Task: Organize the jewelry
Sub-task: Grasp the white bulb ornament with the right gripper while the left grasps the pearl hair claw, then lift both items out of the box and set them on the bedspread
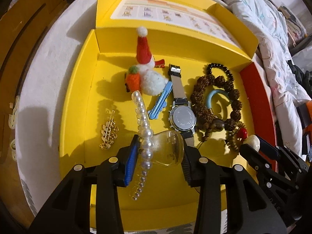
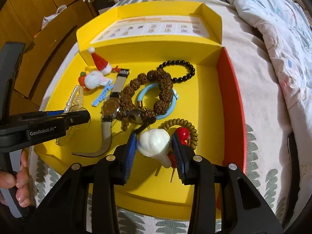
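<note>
An open yellow box [image 1: 76, 101] lies on a bed and holds the jewelry. My left gripper [image 1: 159, 148] is shut on a clear hair claw edged with pearls [image 1: 145, 134], held just above the box floor. In the right wrist view that gripper [image 2: 85, 117] comes in from the left. My right gripper [image 2: 154, 138] is shut on a white garlic-shaped clip [image 2: 154, 143], over a coil hair tie with red berries [image 2: 182, 131]. On the floor lie a watch [image 1: 182, 117], a brown bead bracelet [image 1: 202, 89], a black bead bracelet [image 1: 220, 68], a blue bangle [image 1: 216, 96] and a gold brooch [image 1: 109, 132].
A Santa-hat plush clip [image 1: 148, 70] and a blue hair clip [image 1: 159, 101] lie at the back of the box. The lid [image 1: 165, 13] stands open behind, a red wall [image 1: 257, 97] on the right. A quilt [image 2: 273, 39] is heaped right, wooden cabinets [image 2: 39, 29] stand left. A hand [image 2: 17, 179] grips the left handle.
</note>
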Tool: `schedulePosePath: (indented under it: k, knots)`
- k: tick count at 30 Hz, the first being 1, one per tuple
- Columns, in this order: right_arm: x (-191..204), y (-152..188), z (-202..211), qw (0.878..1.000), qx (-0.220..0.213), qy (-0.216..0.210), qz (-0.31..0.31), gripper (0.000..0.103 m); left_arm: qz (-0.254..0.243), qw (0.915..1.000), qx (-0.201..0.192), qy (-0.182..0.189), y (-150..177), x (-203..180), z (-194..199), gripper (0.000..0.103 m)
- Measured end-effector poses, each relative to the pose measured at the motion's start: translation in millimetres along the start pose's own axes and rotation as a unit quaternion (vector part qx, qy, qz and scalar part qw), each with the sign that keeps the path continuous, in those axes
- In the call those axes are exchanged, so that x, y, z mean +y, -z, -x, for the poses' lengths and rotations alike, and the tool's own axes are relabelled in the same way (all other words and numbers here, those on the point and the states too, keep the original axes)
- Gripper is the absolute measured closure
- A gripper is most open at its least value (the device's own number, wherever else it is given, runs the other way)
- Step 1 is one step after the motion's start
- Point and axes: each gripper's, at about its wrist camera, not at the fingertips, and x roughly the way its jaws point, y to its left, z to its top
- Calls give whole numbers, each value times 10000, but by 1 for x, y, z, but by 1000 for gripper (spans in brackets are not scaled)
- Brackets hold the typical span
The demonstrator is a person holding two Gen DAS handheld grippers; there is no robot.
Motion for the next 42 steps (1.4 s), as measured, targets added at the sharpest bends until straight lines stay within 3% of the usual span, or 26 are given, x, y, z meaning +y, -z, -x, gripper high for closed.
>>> schedulePosePath:
  k: [10,17,21,31,42]
  knots:
    - [3,7,39,9992,-210,-341,-43,65,-144,9992,-362,79,16,-14,41,63]
    - [20,39,82,9964,-282,-774,189,65,-334,9970,-682,174,48,-23,82,63]
    - [30,67,94,9935,-183,-1077,311,65,-396,9964,-674,339,75,-24,94,63]
    - [42,117,73,9909,337,-1234,428,65,-338,9976,-552,252,128,-16,91,63]
    - [38,121,25,9909,811,-986,436,65,-115,9999,31,-29,153,0,44,63]
